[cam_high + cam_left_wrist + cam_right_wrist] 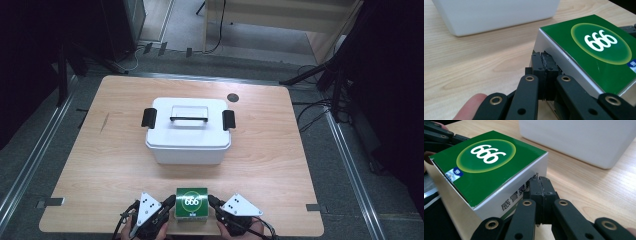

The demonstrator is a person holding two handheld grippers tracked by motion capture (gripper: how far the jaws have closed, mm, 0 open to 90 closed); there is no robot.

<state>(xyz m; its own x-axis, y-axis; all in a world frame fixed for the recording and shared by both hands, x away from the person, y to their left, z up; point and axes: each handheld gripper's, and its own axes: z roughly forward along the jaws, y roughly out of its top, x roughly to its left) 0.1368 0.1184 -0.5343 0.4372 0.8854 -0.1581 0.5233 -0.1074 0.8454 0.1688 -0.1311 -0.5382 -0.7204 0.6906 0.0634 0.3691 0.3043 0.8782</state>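
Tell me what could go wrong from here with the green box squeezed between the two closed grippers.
The left gripper and right gripper are both shut and only press their tips against opposite sides of the green box, so it could slip or tip out if lifted. The box sits near the table front edge, so a dropped box might fall off. The white container ahead has its lid latched, blocking any placement inside.

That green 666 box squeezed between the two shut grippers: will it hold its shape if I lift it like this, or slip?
The green box looks like thin glossy card, so its walls may dent under the left gripper and right gripper. The shiny sides could let it slip. It is probably light, and its flat base should not roll.
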